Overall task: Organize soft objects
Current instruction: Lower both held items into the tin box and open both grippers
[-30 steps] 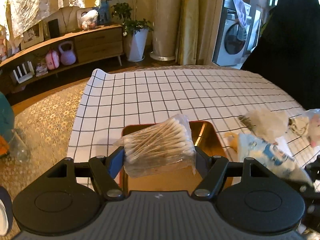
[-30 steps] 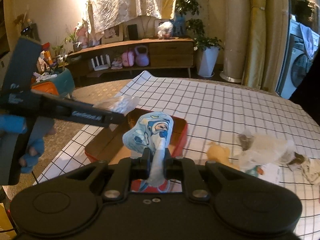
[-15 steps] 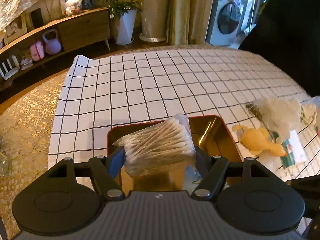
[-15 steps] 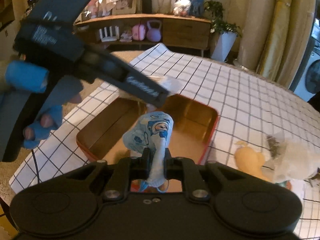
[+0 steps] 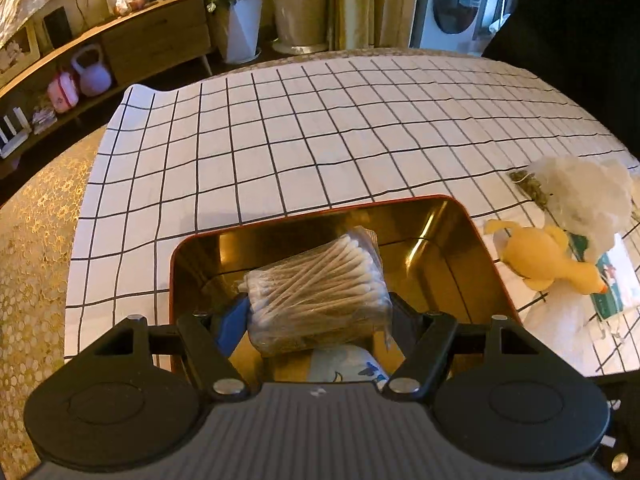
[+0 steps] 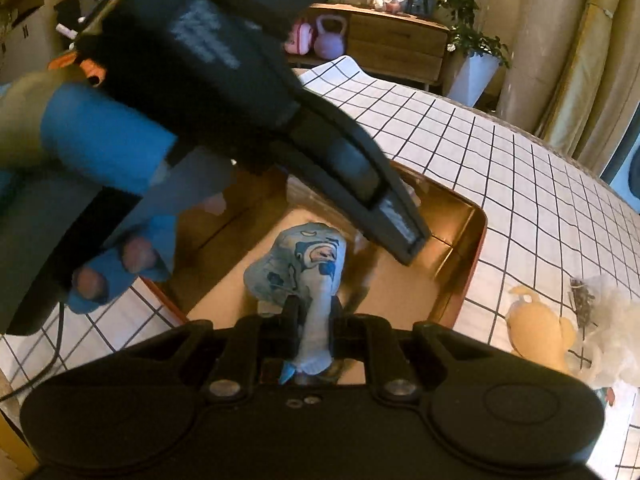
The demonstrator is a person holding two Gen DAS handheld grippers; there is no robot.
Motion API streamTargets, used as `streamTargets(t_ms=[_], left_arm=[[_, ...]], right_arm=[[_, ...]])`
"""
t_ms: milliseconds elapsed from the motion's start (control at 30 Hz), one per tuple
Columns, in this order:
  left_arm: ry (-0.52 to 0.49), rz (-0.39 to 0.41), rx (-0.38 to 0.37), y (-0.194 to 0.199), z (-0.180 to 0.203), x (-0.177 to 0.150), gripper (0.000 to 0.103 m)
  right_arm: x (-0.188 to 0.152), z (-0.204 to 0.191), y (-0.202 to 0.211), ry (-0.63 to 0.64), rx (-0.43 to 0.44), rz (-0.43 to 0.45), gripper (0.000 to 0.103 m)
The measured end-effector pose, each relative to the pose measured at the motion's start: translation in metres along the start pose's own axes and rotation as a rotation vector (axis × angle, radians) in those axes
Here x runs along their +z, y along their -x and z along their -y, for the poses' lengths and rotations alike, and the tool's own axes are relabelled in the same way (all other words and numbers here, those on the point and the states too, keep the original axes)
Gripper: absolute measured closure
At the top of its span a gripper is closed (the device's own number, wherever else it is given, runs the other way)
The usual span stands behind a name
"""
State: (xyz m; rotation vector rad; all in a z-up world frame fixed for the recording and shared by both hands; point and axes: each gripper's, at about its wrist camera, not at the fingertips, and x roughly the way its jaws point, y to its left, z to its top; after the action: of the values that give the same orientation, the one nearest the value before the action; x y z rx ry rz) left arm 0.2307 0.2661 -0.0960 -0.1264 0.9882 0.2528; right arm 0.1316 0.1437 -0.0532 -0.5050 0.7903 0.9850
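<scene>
Over a red-rimmed, gold-lined metal tin [image 5: 460,240], the left gripper [image 5: 316,312] clamps a clear crinkly bag of cotton swabs [image 5: 316,288] across its middle, while the right gripper [image 6: 314,320] pinches the neck of a pale-blue cartoon-print soft pouch [image 6: 304,264]. Both look light and squashy (the bag's film may slip). A second ago both hung higher; now they sit low inside the tin, a yellow plush duck [image 5: 548,264] at three o'clock.

Wooden sideboard [image 5: 132,36], potted plant [image 5: 240,20], gold curtains [image 5: 352,0], washing machine [image 5: 456,4], patterned carpet [image 5: 32,240]
</scene>
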Motion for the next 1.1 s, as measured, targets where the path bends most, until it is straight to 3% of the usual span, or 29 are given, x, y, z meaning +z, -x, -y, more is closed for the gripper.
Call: streamTargets(t_ms=[467,733,867,1000,1100], left_arm=[[0.034,-0.034,-0.007,-0.014,-0.005,-0.003,0.03],[0.059,-0.002,-0.02,-0.007,-0.007,-0.002,0.027],[0.071,0.018,-0.035,0.001,-0.007,-0.002,0.022],[0.074,0.029,-0.033,0.008,-0.006,-0.003,0.021],[0.067,0.04,-0.017,0.015,-0.004,-0.005,0.021]], right_arm=[[-0.001,0.007,-0.011,-0.041,-0.017,-0.018,0.08],[-0.003,0.014,-0.006,-0.067,0.004,0.009,0.055],[-0.005,0.013,0.001,-0.065,0.007,0.021,0.053],[-0.007,0.012,0.01,-0.068,0.006,0.043,0.039],[-0.008,0.013,0.017,-0.074,0.003,0.055,0.037]])
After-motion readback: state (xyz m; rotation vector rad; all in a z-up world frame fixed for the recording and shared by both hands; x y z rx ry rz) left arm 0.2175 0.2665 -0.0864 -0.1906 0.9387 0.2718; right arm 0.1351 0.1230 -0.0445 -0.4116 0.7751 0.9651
